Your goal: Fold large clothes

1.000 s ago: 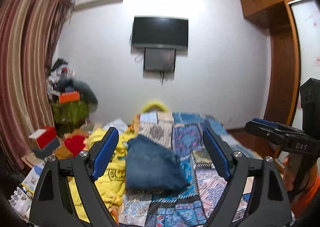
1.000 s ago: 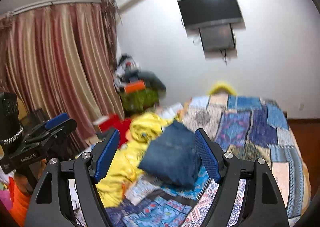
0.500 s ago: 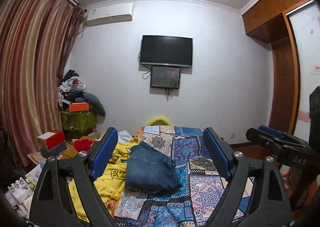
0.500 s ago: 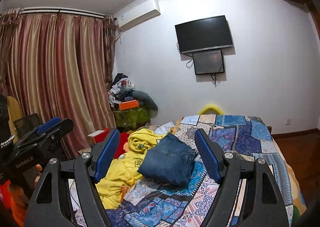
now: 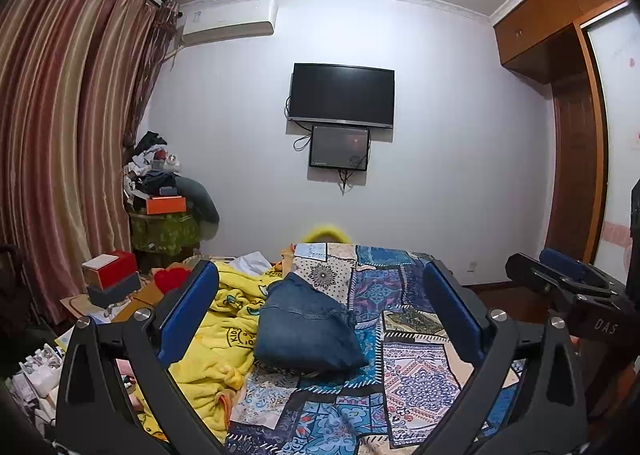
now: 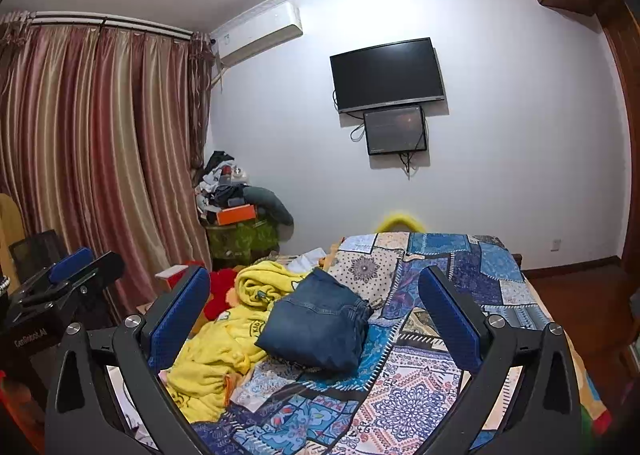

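Both claws, left claw (image 5: pixel 320 319) and right claw (image 6: pixel 314 315), are spread and empty above the bed (image 5: pixel 416 351). Folded jeans (image 5: pixel 306 329) lie mid-bed, beside the yellow blanket (image 5: pixel 224 335). Lower both claws evenly; pinch opposite edges.

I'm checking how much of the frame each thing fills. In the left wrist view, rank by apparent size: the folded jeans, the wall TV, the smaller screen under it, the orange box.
1. and 2. folded jeans and wall TV: alike in apparent area; the jeans lie nearer, so unranked.
3. smaller screen.
4. orange box.
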Tool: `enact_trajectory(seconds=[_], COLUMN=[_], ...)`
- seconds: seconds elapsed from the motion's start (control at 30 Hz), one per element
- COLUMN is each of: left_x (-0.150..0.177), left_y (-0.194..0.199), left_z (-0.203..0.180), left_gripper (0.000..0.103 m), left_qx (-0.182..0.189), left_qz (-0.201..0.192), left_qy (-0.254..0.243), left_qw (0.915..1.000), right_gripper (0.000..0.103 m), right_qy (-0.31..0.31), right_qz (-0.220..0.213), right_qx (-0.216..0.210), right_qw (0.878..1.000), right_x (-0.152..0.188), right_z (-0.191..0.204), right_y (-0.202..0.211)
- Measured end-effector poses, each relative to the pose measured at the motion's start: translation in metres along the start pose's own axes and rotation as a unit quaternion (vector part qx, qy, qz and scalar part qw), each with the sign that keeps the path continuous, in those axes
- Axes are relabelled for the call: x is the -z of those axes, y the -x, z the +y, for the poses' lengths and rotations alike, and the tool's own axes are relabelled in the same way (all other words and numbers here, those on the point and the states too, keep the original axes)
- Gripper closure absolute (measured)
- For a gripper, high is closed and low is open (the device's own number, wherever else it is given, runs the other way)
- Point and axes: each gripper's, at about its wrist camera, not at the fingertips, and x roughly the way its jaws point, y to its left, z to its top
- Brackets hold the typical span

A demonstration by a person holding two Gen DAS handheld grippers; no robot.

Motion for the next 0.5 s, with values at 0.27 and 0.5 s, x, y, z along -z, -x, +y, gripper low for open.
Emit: enact_trajectory(seconds=[0.27, 0.5], left_x=[0.0030, 0.0038], left_y=[-0.0038, -0.0063], left_z=[-0.0012, -0.0022], left_gripper=[0.001, 0.001], left_qx=[-0.001, 0.003], left_qz=[0.006, 0.008], left_qy=[-0.001, -0.006], left_qw=[1.0000, 0.9999], right_gripper=[0.000, 0.000], right_qy=[-0.007, -0.009], right_qz=[0.007, 0.009], right_qx=[0.006, 0.008], right_qw=[1.000, 1.000], right_x=[0.0030, 0.0016], right_z=[-0.0043, -0.0044], right_y=[-0.0005, 0.0032])
